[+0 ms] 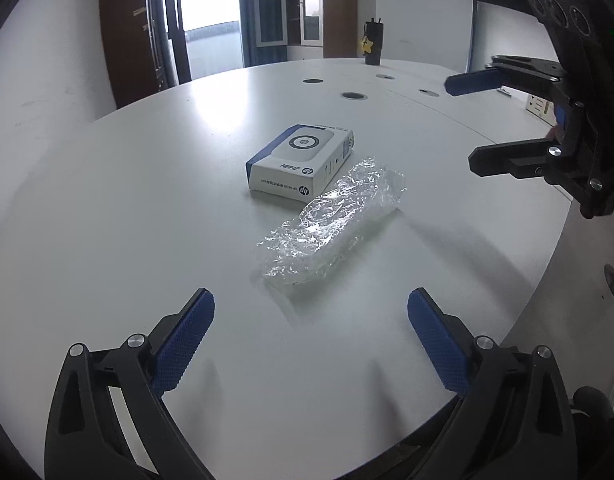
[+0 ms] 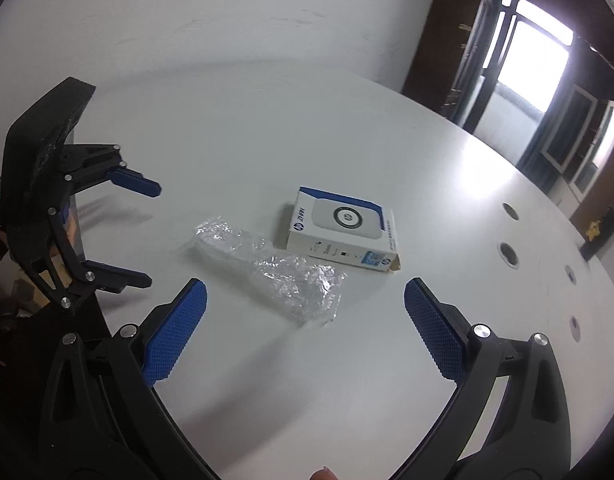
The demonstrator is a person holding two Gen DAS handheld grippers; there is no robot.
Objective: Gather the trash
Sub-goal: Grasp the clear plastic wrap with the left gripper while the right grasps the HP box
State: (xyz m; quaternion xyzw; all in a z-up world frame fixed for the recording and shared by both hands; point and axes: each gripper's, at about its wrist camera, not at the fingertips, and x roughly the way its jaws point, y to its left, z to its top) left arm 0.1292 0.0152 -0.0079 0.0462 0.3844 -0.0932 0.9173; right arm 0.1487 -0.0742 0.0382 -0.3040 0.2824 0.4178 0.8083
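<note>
A crumpled clear plastic wrapper (image 1: 331,228) lies on the white table (image 1: 147,200), touching a white and blue HP box (image 1: 301,164) just behind it. My left gripper (image 1: 311,312) is open and empty, a short way in front of the wrapper. My right gripper (image 1: 463,124) is seen open at the right, above the table. In the right wrist view the wrapper (image 2: 275,272) lies just ahead of my open, empty right gripper (image 2: 305,300), with the box (image 2: 343,232) behind it and my left gripper (image 2: 155,234) open at the left.
Round cable holes (image 1: 353,96) dot the far part of the table. A black cup (image 1: 373,42) with a yellow star stands at the far edge. The table edge curves off at the right (image 1: 547,272). Cabinets and a bright doorway stand behind.
</note>
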